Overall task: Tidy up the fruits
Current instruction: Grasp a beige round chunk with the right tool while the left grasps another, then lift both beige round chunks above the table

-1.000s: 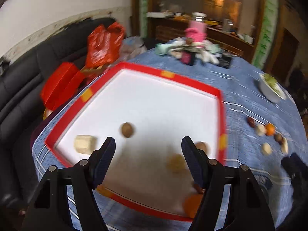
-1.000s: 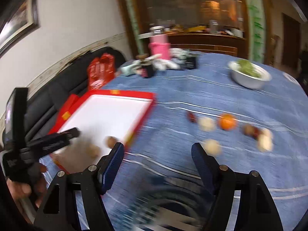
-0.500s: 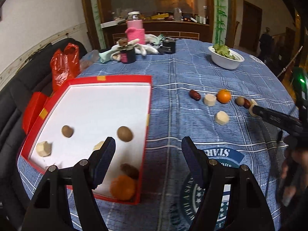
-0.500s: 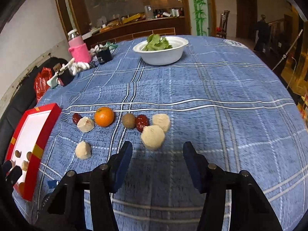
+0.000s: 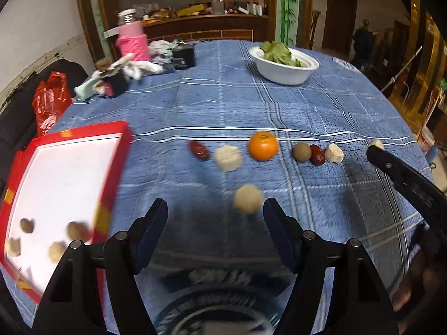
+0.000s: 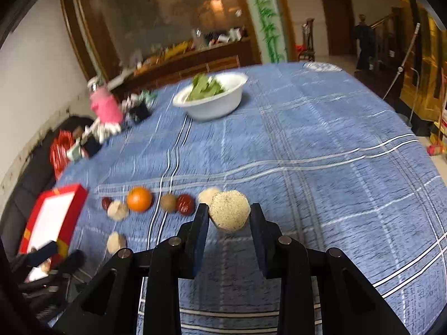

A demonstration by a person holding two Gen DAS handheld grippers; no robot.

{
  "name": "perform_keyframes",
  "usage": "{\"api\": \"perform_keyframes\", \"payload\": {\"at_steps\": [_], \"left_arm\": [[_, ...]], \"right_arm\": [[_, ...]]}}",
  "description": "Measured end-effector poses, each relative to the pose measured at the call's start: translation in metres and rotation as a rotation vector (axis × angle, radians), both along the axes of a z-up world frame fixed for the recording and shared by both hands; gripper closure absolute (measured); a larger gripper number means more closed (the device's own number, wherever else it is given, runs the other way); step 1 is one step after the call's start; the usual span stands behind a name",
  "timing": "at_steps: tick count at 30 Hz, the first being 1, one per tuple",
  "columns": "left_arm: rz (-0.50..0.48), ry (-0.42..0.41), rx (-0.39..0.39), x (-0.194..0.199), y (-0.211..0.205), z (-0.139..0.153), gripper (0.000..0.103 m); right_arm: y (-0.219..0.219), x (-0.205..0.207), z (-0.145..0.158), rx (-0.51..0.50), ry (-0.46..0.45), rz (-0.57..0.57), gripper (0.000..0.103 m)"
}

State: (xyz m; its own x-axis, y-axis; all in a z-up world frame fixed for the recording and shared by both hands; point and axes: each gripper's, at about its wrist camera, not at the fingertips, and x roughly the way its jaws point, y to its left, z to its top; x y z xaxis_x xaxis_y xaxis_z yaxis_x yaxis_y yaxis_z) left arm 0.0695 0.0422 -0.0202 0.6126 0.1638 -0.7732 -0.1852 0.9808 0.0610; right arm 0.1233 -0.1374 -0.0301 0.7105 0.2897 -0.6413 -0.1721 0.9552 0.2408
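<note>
Risk first, left wrist view: left gripper (image 5: 215, 217) is released, nothing between the fingers, hanging over the counter (image 5: 321, 106) w/ a pale round piece (image 5: 248, 201) just ahead, nearer the right finger than centre. If it closes from that offset the piece prob. gets nudged and rolls on the soft blue cloth instead of seating. Row beyond it, dark red date (image 5: 199, 150), pale chunk (image 5: 228, 158), orange (image 5: 263, 145), brown fruit (image 5: 301, 152), is closely spaced, so a wide sweep could knock neighbours. Red tray (image 5: 111, 167) sits off to the left w/ a few pieces already in it; its raised rim is something to clip on the way in. Right wrist view: right gripper (image 6: 229, 217) is closing on a speckled beige ball (image 6: 229, 210), which sits between the finger pads right at the tips; can't tell if both pads press yet. Tip-only hold on a round thing = likely squirt-out or drop if lifted early. Another pale piece (image 6: 206, 194) lies just behind it and a second date (image 6: 185, 204) just beside the left finger, both easy to bump. Frame is blurred, so contact is hard to confirm.
</note>
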Motion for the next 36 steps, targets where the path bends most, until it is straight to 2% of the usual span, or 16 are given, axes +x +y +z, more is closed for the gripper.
{"api": "perform_keyframes", "payload": {"at_steps": [5, 6, 7, 8, 9, 11, 16, 19, 23, 28, 36], "left_arm": [[-0.006, 0.053, 0.002, 0.027, -0.014, -0.021, 0.033], [-0.004, 0.065, -0.003, 0.030, -0.014, -0.026, 0.037], [-0.006, 0.049, -0.014, 0.028, -0.013, -0.028, 0.046], [0.001, 0.031, -0.007, 0.025, -0.013, -0.027, 0.076], [-0.005, 0.032, -0.001, 0.024, -0.014, -0.026, 0.078], [-0.010, 0.038, -0.019, 0.018, -0.014, -0.022, 0.079], [-0.001, -0.014, -0.049, -0.017, -0.005, -0.005, 0.078], [0.005, -0.034, -0.037, -0.035, 0.003, 0.000, 0.078], [0.030, -0.043, -0.039, -0.048, 0.013, 0.001, 0.078], [0.064, -0.047, -0.042, -0.056, 0.024, -0.001, 0.078], [0.078, -0.060, -0.044, -0.065, 0.036, -0.001, 0.078]], "right_arm": [[-0.002, 0.000, 0.003, 0.037, -0.007, 0.031, 0.072], [-0.003, -0.001, 0.004, 0.046, -0.009, 0.034, 0.072], [-0.004, -0.001, 0.005, 0.051, -0.012, 0.036, 0.072], [-0.004, -0.002, 0.006, 0.055, -0.016, 0.037, 0.072], [-0.004, -0.002, 0.007, 0.061, -0.018, 0.038, 0.072], [-0.004, -0.002, 0.008, 0.067, -0.021, 0.040, 0.072], [-0.003, -0.005, 0.010, 0.043, -0.036, 0.030, 0.072], [0.000, -0.007, 0.013, 0.035, -0.030, 0.028, 0.072], [0.014, -0.034, 0.023, -0.003, -0.056, 0.076, 0.072], [0.026, -0.084, 0.019, -0.044, -0.065, 0.131, 0.072], [0.035, -0.129, 0.014, -0.046, -0.078, 0.131, 0.072]]}}
